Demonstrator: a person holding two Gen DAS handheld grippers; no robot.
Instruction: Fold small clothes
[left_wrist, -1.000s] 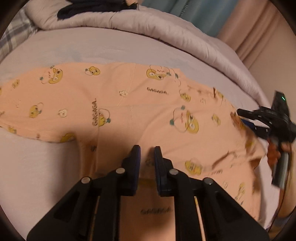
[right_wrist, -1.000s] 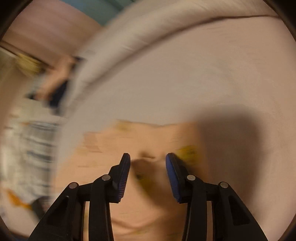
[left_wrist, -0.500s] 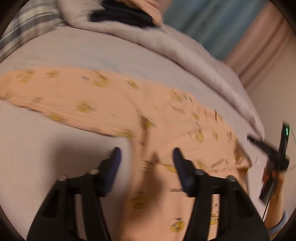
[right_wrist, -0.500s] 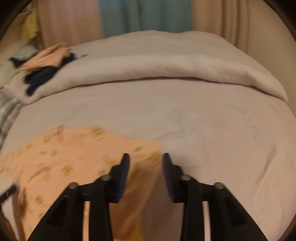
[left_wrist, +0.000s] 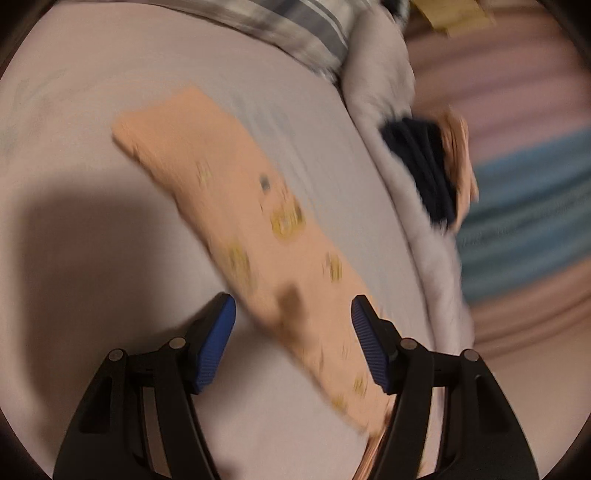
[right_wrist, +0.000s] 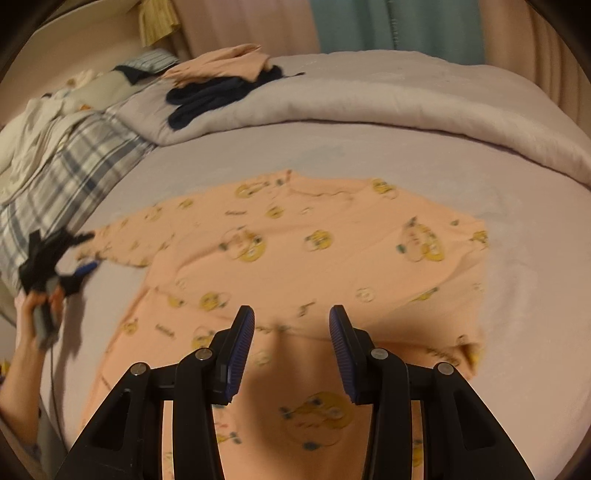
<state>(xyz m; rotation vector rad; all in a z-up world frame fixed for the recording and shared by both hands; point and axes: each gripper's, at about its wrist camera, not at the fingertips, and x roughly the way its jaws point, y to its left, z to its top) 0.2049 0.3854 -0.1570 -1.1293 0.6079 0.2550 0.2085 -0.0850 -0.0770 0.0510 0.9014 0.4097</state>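
Lilac bed sheet (right_wrist: 517, 258), rolled duvet (right_wrist: 406, 107) along its far edge, plaid pillow (right_wrist: 70, 162) at left. Peach top (right_wrist: 332, 266), yellow cartoon print, spread flat mid-bed, one sleeve toward the left edge. Left gripper (right_wrist: 79, 254) parted, holding nothing; right gripper (right_wrist: 291, 347) parted, empty above the hem. Curtains (right_wrist: 399, 26) behind.

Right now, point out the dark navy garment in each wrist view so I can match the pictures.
Left wrist view: the dark navy garment lies at the right, on the rolled duvet, turned sideways.
Right wrist view: it lies at upper left, on that duvet, partly under a peach garment.
Shared landmark: the plaid pillow.
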